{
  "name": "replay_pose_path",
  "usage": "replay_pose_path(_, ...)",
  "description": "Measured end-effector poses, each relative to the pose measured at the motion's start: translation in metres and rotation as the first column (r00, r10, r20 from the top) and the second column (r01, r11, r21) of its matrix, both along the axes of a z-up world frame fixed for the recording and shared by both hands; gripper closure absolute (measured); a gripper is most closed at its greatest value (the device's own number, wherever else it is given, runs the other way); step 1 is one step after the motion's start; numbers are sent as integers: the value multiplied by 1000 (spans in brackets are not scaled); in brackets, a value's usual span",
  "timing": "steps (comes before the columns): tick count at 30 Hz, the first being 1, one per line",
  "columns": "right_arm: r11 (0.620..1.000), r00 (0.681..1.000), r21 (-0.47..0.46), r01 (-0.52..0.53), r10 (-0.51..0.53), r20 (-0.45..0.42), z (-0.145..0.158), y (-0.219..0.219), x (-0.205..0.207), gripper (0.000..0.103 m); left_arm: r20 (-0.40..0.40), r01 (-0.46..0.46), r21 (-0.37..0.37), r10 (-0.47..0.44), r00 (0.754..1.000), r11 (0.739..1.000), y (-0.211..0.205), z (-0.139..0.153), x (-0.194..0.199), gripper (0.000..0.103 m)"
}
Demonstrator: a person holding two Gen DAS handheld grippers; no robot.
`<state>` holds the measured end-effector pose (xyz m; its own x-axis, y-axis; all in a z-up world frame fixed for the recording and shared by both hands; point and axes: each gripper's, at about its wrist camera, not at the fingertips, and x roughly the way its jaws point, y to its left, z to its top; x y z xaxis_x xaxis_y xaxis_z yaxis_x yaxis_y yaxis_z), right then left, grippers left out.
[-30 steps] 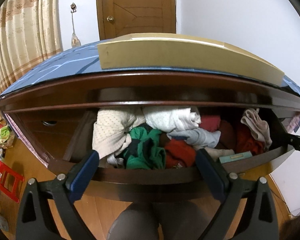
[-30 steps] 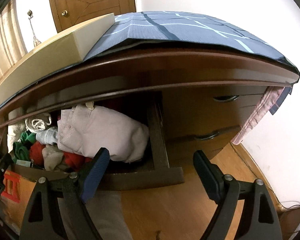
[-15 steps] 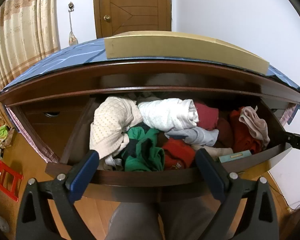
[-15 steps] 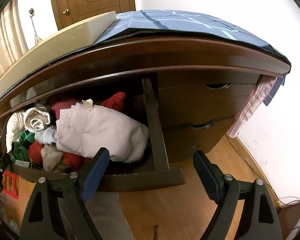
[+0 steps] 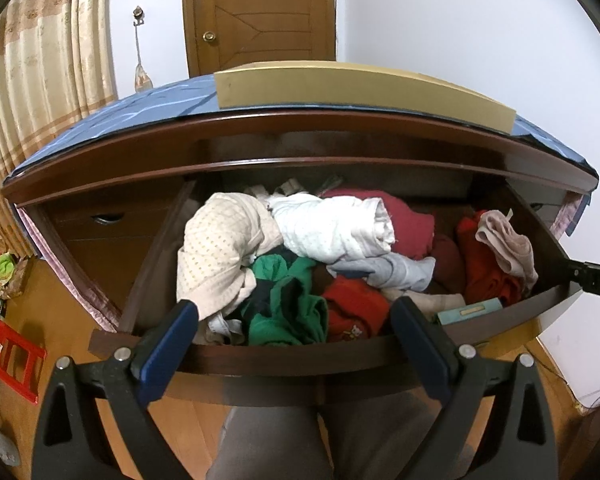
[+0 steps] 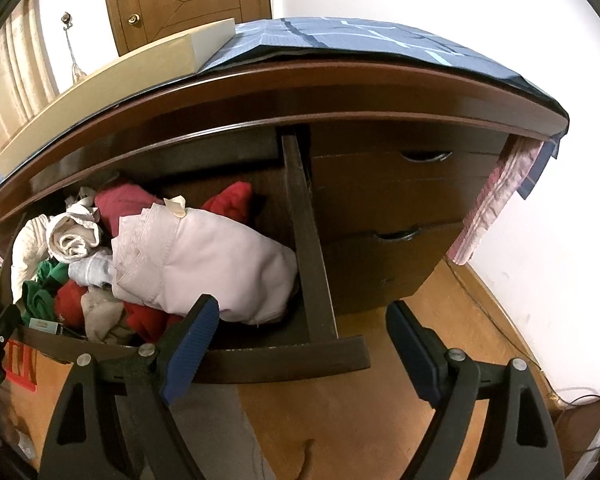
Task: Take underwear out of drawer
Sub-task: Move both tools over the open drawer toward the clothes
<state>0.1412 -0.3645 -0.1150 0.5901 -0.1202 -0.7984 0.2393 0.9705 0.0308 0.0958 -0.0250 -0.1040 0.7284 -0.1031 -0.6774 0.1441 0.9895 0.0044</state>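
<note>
The left gripper (image 5: 294, 330) hangs with its blue-padded jaws spread wide and nothing between them, just in front of the pulled-out drawer (image 5: 284, 354) of a dark wooden dresser (image 5: 260, 140). The right gripper (image 6: 302, 340) is spread just as wide and empty; its left finger sits over the drawer's front corner and its right finger over the bare wooden floor (image 6: 340, 408).

The drawer is crammed with clothes. In the left wrist view a cream dotted garment (image 5: 220, 248) lies at the left, a rolled white one (image 5: 336, 226) beside it, a green garment (image 5: 288, 304) below them, a red garment with a small printed figure (image 5: 352, 312) near the front, and a pale grey piece (image 5: 396, 270) in the middle. A pale pink pair of underwear (image 5: 508, 242) lies at the drawer's right end on red cloth; in the right wrist view it (image 6: 196, 264) is the nearest big piece, with a small white tag (image 6: 176, 206) whose print is too small to read. A small teal box (image 5: 470, 310) rests against the drawer front; its label is illegible.

At the right edge of the left wrist view the tip of the other tool (image 5: 598, 280) shows the letters "DAS". A flat tan box (image 5: 360, 88) lies on a blue patterned cloth (image 5: 132, 116) on the dresser top.
</note>
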Motion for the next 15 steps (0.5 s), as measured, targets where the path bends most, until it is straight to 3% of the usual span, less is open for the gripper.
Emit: replay_pose_path(15,999,1000,49,-4,5,-28,-6,0,-18,17,-7,-2,19,2,1000,1000,-4,0,19,5)
